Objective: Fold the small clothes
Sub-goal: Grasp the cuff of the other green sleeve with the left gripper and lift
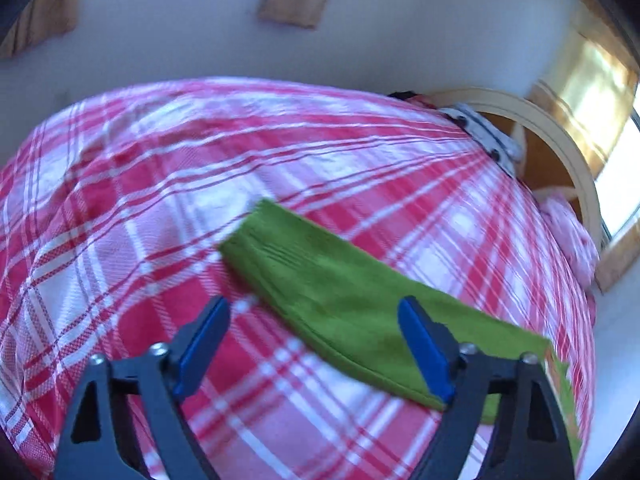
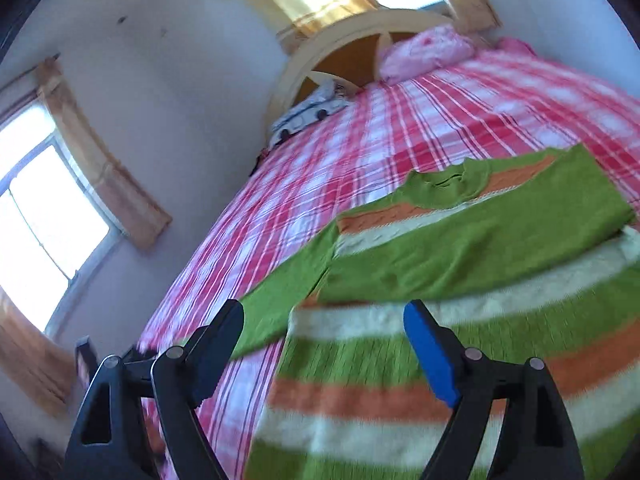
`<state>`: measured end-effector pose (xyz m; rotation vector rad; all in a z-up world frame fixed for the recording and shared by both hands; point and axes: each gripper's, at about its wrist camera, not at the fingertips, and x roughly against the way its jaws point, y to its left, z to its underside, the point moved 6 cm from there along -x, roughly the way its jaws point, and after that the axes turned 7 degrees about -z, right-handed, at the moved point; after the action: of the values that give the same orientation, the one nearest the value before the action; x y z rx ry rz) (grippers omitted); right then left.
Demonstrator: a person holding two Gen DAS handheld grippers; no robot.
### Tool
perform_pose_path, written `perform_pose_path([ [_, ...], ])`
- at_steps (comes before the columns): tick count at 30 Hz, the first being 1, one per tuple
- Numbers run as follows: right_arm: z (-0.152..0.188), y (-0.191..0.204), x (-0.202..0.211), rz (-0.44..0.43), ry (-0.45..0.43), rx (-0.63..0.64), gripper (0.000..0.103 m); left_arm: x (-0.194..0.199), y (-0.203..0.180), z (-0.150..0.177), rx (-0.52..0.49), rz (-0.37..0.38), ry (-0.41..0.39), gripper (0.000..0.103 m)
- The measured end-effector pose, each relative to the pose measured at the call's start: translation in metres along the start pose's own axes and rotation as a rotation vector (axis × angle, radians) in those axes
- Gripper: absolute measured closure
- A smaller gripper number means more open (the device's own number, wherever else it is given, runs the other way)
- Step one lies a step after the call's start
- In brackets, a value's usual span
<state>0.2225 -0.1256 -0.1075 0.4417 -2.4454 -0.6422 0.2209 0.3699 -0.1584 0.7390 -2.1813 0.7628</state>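
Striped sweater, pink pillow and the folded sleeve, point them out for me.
Striped sweater (image 2: pixel 380 392): right wrist view, on an orange stripe of the body.
Pink pillow (image 2: pixel 428 50): right wrist view, middle of the pillow.
Folded sleeve (image 2: pixel 480 240): right wrist view, on the green sleeve laid across the chest.

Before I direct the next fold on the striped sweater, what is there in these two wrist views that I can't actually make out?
- Sweater hem: right wrist view, cut off by the bottom edge and motion-blurred.
- Sleeve on the plaid bedspread: left wrist view, its far end runs behind the left gripper finger and the lens rim.
- Item by the headboard: too small to identify in both views.
- Right gripper: open, nothing between its fingers.
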Motion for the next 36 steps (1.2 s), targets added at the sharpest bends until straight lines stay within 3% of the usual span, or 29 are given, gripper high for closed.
perform_pose_path([
  [3,0.018,0.009,0.012,0.024,0.004,0.054,0.02,-0.013,0.008,-0.005,0.039,-0.011,0.023,0.019],
  [5,0.029,0.014,0.018,0.026,0.015,0.079,0.02,-0.022,0.007,-0.007,0.039,-0.024,0.045,0.025],
  [7,0.036,0.018,0.021,0.031,0.022,0.105,0.02,-0.036,0.002,-0.006,0.026,-0.026,0.091,0.04],
  [9,0.04,0.024,0.025,0.046,0.021,0.138,0.02,-0.04,-0.002,-0.007,0.017,-0.042,0.093,0.04],
  [12,0.042,0.031,0.028,0.054,0.018,0.17,0.02,-0.038,-0.003,-0.008,0.033,-0.005,0.094,0.043],
  [14,0.041,0.031,0.028,0.049,0.019,0.164,0.02,-0.039,-0.003,-0.008,0.034,-0.005,0.083,0.066],
  [15,0.042,0.032,0.028,0.048,0.02,0.163,0.02,-0.041,-0.003,-0.006,0.018,-0.016,0.081,0.086],
  [24,0.046,0.013,0.026,0.077,0.045,0.076,0.02,-0.039,-0.013,-0.009,-0.022,-0.024,0.048,0.093],
  [27,0.042,0.004,0.029,0.092,0.03,0.044,0.02,-0.018,-0.045,-0.011,-0.106,0.011,-0.009,0.093],
  [30,0.037,-0.007,0.033,0.118,0.008,0.022,0.02,0.016,-0.102,0.003,-0.239,0.105,-0.077,0.093],
  [36,0.032,-0.035,0.039,0.152,0.001,-0.054,0.02,0.078,-0.23,0.078,-0.516,0.301,-0.142,0.093],
])
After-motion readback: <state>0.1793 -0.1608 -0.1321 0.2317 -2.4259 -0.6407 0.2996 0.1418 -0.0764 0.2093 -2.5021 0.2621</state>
